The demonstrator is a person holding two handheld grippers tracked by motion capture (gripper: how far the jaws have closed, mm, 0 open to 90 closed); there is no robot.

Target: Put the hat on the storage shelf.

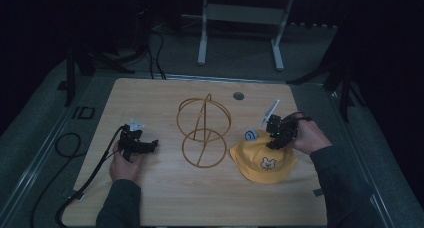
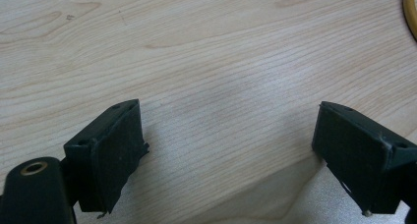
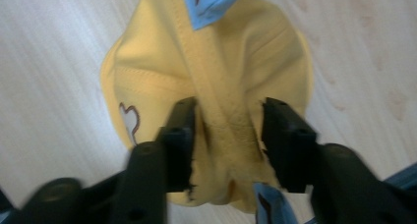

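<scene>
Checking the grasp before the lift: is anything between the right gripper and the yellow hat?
Nothing visible is. The right gripper is already down on the hat, its jaws straddling a raised fold of the crown with only fabric between them. The wire stand sits apart, to the hat's left.

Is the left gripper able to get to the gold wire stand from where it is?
Probably yes. The left gripper rests open on the table, and only bare wood lies between it and the gold wire stand. The yellow hat sits on the stand's far side.
</scene>
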